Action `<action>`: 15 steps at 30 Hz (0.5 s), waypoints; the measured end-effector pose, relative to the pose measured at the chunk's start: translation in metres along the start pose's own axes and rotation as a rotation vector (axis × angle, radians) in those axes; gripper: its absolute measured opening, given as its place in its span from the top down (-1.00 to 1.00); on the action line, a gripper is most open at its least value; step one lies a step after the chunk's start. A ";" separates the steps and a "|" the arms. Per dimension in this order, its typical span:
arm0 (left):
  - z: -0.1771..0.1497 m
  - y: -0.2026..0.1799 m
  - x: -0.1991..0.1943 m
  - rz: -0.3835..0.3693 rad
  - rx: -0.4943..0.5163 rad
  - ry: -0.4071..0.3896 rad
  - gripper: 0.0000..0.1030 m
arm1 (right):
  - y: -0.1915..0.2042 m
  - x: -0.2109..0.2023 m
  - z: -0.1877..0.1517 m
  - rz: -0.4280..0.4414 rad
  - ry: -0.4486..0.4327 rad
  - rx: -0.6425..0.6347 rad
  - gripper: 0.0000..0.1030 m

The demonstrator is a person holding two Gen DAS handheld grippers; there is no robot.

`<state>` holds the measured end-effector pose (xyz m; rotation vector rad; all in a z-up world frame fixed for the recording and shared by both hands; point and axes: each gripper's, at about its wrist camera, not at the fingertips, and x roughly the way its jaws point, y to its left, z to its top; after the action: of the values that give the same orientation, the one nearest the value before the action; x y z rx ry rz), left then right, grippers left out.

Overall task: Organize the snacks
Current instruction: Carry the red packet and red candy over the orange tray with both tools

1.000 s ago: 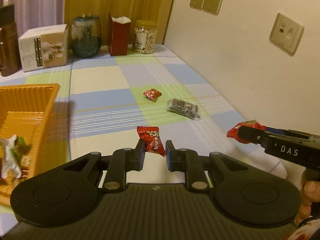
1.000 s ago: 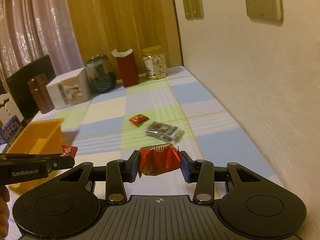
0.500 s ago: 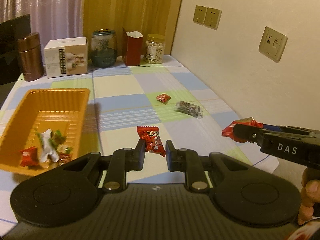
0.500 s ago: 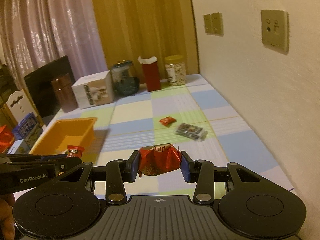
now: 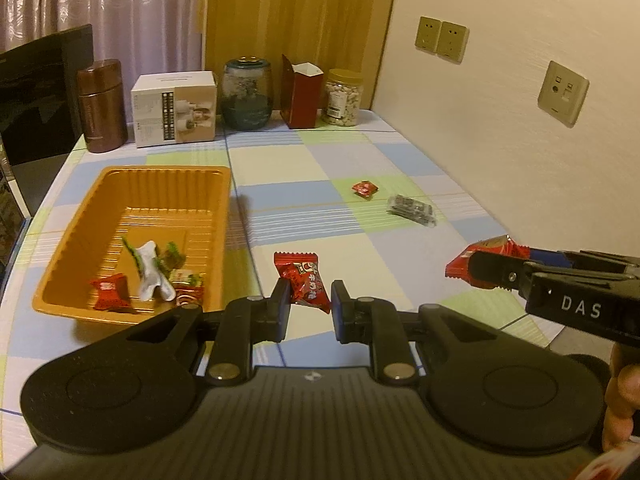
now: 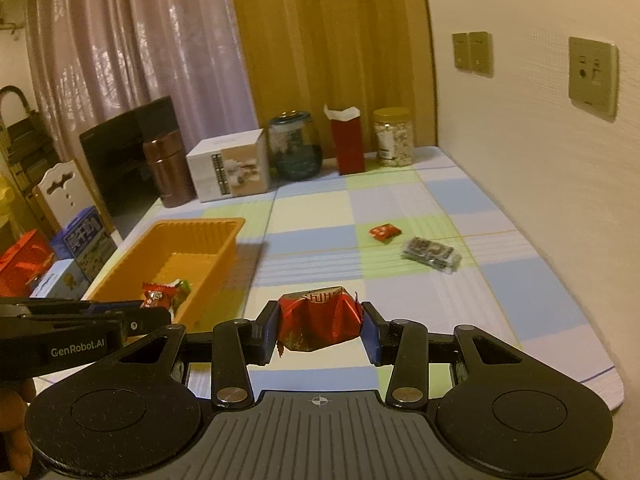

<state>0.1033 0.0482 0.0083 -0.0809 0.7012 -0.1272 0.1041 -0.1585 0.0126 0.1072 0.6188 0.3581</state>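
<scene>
My left gripper (image 5: 307,300) is shut on a red candy packet (image 5: 304,280) and holds it above the checked tablecloth, right of the orange tray (image 5: 80,224). The tray holds several wrapped snacks (image 5: 150,276). My right gripper (image 6: 320,326) is shut on a larger red foil snack (image 6: 318,320); it shows at the right of the left wrist view (image 5: 484,258). A small red candy (image 5: 365,189) and a dark wrapped bar (image 5: 412,210) lie on the cloth further back, near the wall.
At the table's far edge stand a brown flask (image 5: 100,106), a white box (image 5: 174,108), a glass jar (image 5: 246,94), a red carton (image 5: 300,96) and a nut jar (image 5: 342,98). The wall (image 5: 520,140) runs along the right.
Both grippers have risen and drawn back with their snacks still held, so the tray and more of the table have come into view.
</scene>
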 end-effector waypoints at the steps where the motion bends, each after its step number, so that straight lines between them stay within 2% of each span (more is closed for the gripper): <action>1: 0.000 0.002 -0.001 0.002 0.000 0.000 0.64 | 0.002 0.001 -0.001 0.004 0.001 -0.004 0.17; 15: 0.000 0.038 -0.009 0.043 -0.017 0.010 0.64 | 0.043 0.019 0.001 0.069 0.022 -0.050 0.17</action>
<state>0.0994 0.0874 0.0097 -0.0813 0.7140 -0.0802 0.1068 -0.1115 0.0117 0.0769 0.6284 0.4413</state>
